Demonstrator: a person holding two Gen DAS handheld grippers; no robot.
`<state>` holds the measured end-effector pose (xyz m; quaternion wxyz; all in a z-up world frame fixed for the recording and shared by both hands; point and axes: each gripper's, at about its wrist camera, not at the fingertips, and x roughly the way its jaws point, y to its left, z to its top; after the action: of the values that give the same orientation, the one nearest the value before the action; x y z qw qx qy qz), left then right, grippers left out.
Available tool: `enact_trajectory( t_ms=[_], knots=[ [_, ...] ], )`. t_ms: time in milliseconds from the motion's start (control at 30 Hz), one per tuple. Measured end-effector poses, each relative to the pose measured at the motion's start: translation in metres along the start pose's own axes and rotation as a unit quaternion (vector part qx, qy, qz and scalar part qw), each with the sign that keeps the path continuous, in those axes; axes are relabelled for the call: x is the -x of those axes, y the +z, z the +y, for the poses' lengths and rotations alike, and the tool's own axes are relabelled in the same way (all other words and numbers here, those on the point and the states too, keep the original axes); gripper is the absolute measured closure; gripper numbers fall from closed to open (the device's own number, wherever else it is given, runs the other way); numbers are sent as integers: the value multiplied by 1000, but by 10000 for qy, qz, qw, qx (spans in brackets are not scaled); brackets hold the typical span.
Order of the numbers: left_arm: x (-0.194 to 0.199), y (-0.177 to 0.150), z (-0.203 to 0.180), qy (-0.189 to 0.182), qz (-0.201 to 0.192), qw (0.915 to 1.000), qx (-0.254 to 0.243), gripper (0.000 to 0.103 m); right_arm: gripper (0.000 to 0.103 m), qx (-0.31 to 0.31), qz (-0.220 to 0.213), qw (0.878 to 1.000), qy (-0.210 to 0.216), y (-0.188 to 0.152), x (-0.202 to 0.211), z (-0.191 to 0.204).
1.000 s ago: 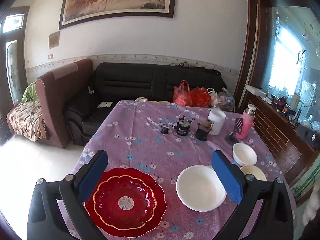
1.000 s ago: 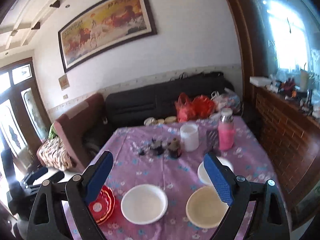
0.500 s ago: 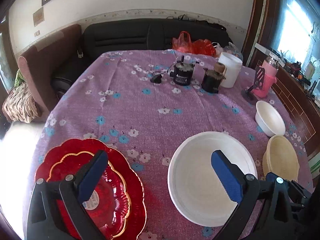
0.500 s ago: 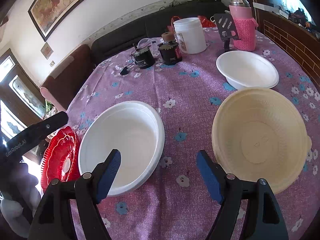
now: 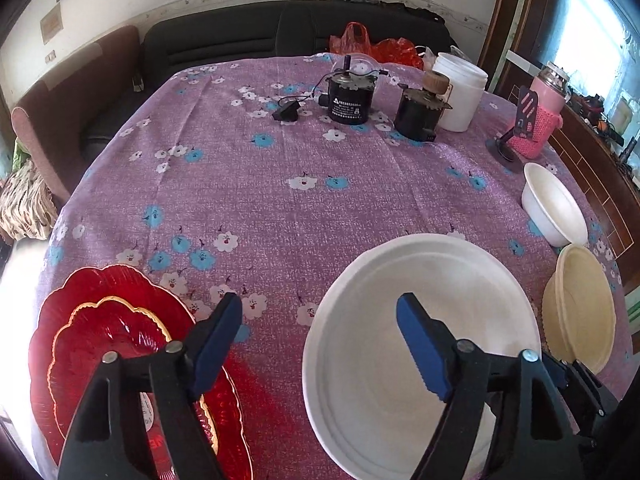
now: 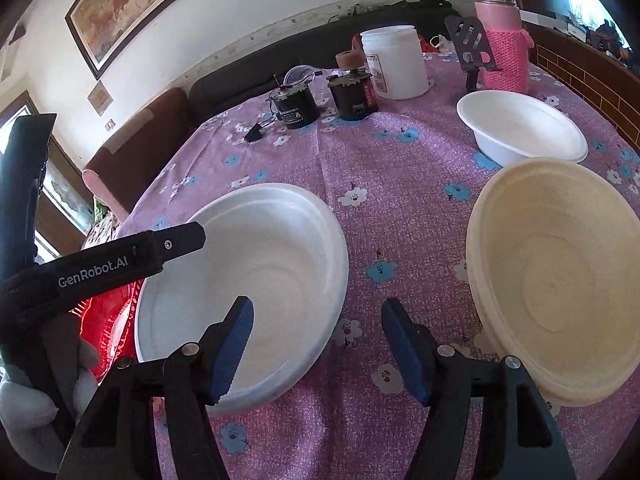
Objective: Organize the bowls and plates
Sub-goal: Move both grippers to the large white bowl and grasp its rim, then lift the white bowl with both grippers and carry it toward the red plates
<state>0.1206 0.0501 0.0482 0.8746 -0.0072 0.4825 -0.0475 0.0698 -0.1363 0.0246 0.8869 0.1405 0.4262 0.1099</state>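
- The red plates [image 5: 120, 344], a small one stacked in a big one, lie flat at the left table edge, face up; round, so no long axis
- The left gripper [image 5: 320, 344] is closing, its fingers over the red plates' right edge and over the big white bowl [image 5: 420, 320]; it pinches nothing
- The right gripper [image 6: 316, 344] is also closing, around that bowl's right rim, without pressing it
- The cream bowl [image 6: 560, 280] and the small white bowl [image 6: 520, 128] sit mouth up near the right edge
- The purple tablecloth [image 5: 280, 200] is free in the middle
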Motion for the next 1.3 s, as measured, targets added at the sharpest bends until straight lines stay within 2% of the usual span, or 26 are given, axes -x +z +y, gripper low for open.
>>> enact_trajectory(
  t_ms=[33, 100, 133, 200, 300, 433, 767, 1067, 1300],
  knots=[
    [-3, 0, -2, -39, 82, 10000, -39, 42, 35, -11, -6, 10000, 32, -1, -1, 0],
    [-8, -1, -4, -122, 233, 9996, -55, 71, 45, -68, 7, 9999, 97, -2, -4, -4],
    [-9, -2, -5, -155, 283, 9995, -35, 76, 48, -124, 32, 9998, 141, -3, -6, -7],
    [-9, -2, -6, -206, 284, 9994, 15, 80, 63, -216, 56, 9994, 270, -4, -7, -11],
    [-6, -4, -7, -306, 292, 9990, 122, 82, 76, -264, 21, 9988, 414, -5, -5, -12],
    [-3, -4, -8, -395, 407, 9981, 227, 82, 77, -369, -18, 9981, 502, -6, -2, -16],
    [-5, -11, -6, -597, 886, 9926, 579, 82, 77, -1181, 144, 9850, 1253, -5, 0, -46],
    [3, -16, -11, -513, 751, 9945, 518, 82, 75, -1134, -38, 9856, 1255, -3, 10, -45],
    [6, -17, -6, -603, 706, 9938, 614, 82, 73, -1135, -110, 9854, 1262, -3, 13, -48]
  ],
)
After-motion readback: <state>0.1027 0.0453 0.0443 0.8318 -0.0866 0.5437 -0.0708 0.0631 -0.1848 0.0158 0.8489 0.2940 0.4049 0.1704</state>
